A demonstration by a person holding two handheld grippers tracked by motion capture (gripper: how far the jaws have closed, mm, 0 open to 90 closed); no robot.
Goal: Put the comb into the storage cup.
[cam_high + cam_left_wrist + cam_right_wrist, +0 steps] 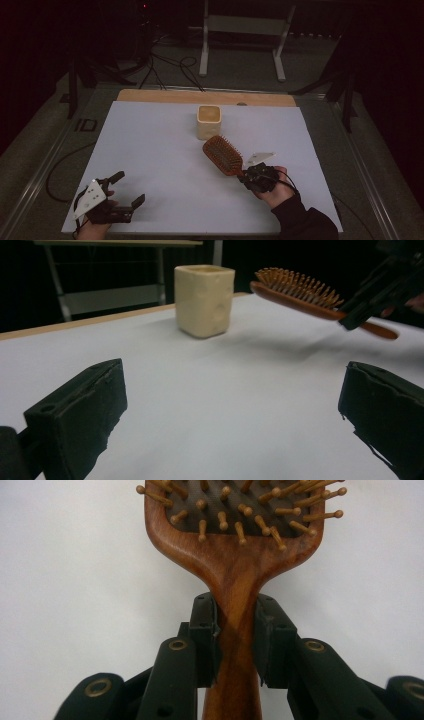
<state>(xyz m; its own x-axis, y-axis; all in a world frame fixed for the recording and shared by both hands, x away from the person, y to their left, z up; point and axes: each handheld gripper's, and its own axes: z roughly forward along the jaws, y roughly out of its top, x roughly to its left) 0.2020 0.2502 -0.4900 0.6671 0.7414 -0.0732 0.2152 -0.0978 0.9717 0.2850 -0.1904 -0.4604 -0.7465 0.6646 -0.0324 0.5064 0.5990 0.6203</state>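
The right gripper [235, 635] has its two black jaws pinched on the handle of a wooden hairbrush [223, 155], the pads pressing the narrow neck from either side just below where it widens into the paddle. From that grip the brush runs away from the hand — its long axis slants up and to the left in the high view, head pointing toward a cream square cup [208, 121] that stands upright near the far edge of the white table sheet [150, 145]. The bristles face upward, and in the left gripper view the brush hangs clear above the sheet, level with the cup's top. The left gripper [129, 190] rests low at the near left corner — jaws spread wide, nothing between them.
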